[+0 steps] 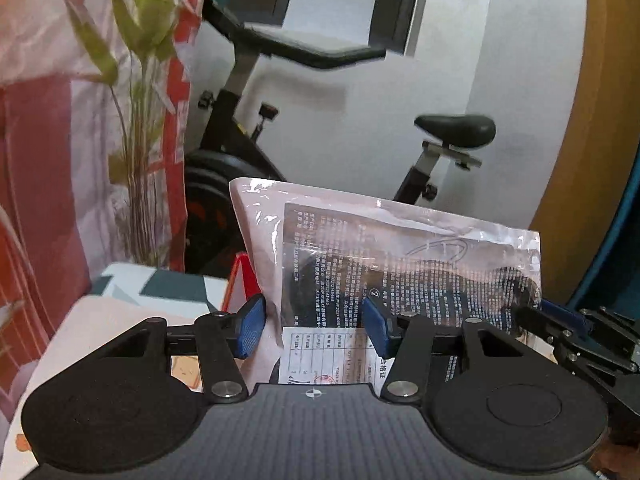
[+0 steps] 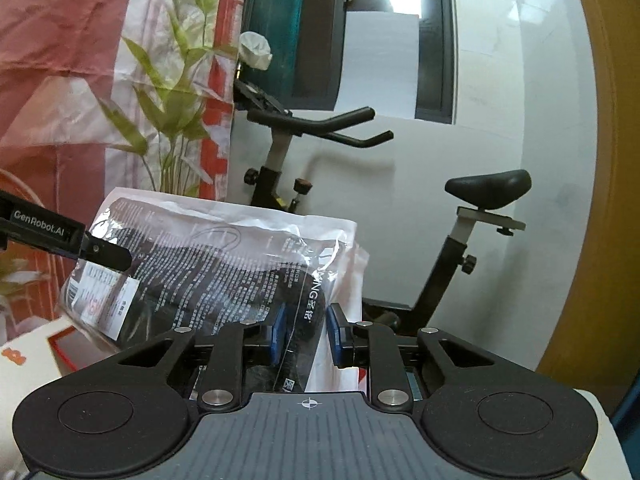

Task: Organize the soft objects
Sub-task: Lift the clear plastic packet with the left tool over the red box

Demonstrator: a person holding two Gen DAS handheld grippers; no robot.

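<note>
A clear plastic packet point(image 1: 384, 264) with printed text and a dark soft item inside is held up in the air between both grippers. My left gripper point(image 1: 314, 330) has its blue pads around the packet's left part, with a gap showing between them. My right gripper point(image 2: 306, 334) is closed on the packet's point(image 2: 208, 268) right edge, the blue pads pressing its folded side. The right gripper also shows at the right edge of the left wrist view point(image 1: 568, 328). The left gripper shows at the left of the right wrist view point(image 2: 100, 254), touching the packet's corner.
An exercise bike point(image 2: 460, 220) stands against the white wall behind. A pink and white cloth with a green leaf print point(image 1: 100, 100) hangs at the left. A red box point(image 2: 66, 348) and a patterned surface point(image 1: 160, 284) lie below the packet.
</note>
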